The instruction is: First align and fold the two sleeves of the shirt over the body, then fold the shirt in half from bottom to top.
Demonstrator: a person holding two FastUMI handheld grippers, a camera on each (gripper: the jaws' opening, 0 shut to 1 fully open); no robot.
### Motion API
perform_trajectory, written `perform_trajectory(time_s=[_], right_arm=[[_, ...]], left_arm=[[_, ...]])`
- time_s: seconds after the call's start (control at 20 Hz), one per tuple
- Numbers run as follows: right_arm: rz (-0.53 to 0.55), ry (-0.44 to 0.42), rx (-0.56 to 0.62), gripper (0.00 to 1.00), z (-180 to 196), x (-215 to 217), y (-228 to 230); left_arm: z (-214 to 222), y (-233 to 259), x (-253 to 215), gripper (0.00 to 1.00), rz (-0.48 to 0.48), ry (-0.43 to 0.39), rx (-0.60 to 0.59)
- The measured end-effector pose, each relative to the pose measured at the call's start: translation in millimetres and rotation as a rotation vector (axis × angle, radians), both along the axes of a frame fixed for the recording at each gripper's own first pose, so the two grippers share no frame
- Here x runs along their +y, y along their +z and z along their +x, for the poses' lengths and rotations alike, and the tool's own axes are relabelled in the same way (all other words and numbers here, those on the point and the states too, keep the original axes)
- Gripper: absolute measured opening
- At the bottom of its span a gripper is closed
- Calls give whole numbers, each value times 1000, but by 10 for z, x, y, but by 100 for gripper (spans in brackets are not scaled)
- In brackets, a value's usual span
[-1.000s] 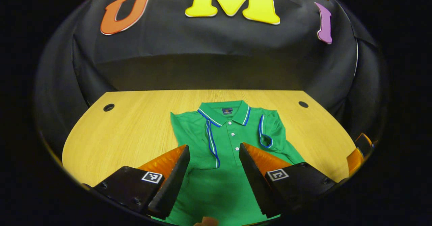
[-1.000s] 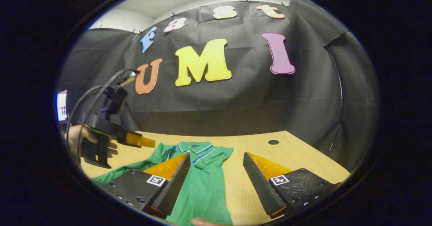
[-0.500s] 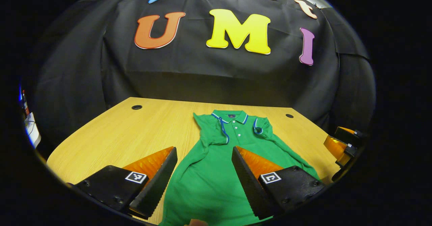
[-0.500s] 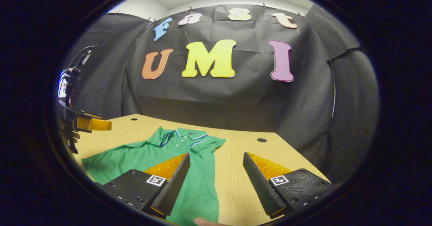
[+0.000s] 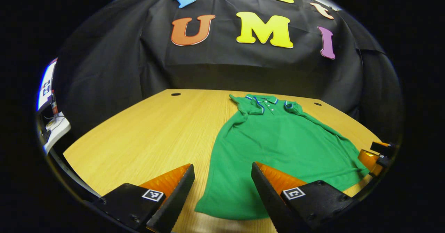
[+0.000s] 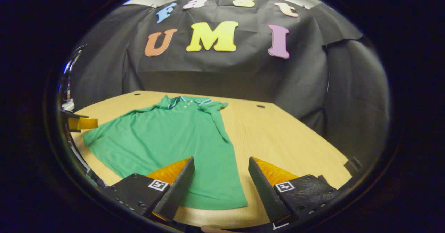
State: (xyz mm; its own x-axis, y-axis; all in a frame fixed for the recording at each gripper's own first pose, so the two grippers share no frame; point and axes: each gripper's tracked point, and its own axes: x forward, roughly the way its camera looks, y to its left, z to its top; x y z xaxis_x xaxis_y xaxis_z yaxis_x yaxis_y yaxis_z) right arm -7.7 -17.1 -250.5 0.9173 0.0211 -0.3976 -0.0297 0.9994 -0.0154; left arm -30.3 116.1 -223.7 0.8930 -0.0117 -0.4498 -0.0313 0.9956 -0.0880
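on the wooden worktop (image 5: 146, 135) lies a green polo shirt (image 5: 278, 146), face up, its collar (image 5: 262, 100) toward the black booth wall and its hem toward the viewer. both short sleeves are folded inward over the chest: the blue-and-white trimmed cuffs sit just beside the button placket, one on each side. the lower body of the shirt spreads wider than the shoulders and shows soft creases; the hem is unfolded and lies flat near the worktop's front edge.

left gripper view: the left gripper (image 5: 222, 187) is held above the hem's left corner, jaws wide apart, nothing between them; the fingers do not touch the fabric. at the far right edge the tip of the right gripper (image 5: 373, 156) appears beside the hem's other corner.

right gripper view: the right gripper (image 6: 219, 181) hovers over the hem's right corner, jaws likewise wide apart and empty, with the shirt (image 6: 167, 135) stretching away to the left. the left gripper (image 6: 81, 122) shows at the left edge, near the opposite hem corner. two round cable holes (image 6: 260, 106) mark the worktop's far side, well apart from the shirt.
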Motion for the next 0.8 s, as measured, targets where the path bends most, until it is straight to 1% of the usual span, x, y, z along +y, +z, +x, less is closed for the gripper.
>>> perform_trajectory(time_s=[0.05,0.1,0.15,0.2,0.3,0.35,0.4,0.5,0.55,0.6,0.65,0.7,0.75,0.8], right_arm=[[2,-25,29,97,-37,-86,-85],[25,-28,8,97,-42,-104,-66],[25,-41,6,97,-50,-132,-37],[19,-36,10,96,-49,-132,-53],[12,-24,10,98,-42,-99,-88],[29,-26,13,98,-49,-96,-92],[57,-27,20,96,-50,-86,-104],[107,-25,31,95,-51,-62,-119],[102,-20,38,95,-56,-65,-114],[99,-17,44,94,-69,-66,-122],[98,-15,47,95,-71,-64,-104],[99,-14,56,94,-78,-66,-99],[111,-15,65,94,-102,-66,-104],[123,-6,69,94,-118,-43,-79]], left_arm=[[-24,-36,24,100,4,-3,4],[-35,-68,52,100,8,-3,9],[-38,-112,54,100,5,-6,15],[-48,-171,-6,100,-17,-33,34],[-28,-152,32,100,-4,-26,21],[-44,-206,49,100,7,-15,42],[-41,-188,65,100,19,-5,32],[-61,-203,88,92,34,10,42],[-60,-215,79,88,40,10,54],[-69,-207,71,85,41,10,61],[-65,-213,50,93,36,9,69],[-76,-200,45,85,30,8,72],[-96,-199,39,65,21,8,76],[-100,-200,31,59,9,8,76]])
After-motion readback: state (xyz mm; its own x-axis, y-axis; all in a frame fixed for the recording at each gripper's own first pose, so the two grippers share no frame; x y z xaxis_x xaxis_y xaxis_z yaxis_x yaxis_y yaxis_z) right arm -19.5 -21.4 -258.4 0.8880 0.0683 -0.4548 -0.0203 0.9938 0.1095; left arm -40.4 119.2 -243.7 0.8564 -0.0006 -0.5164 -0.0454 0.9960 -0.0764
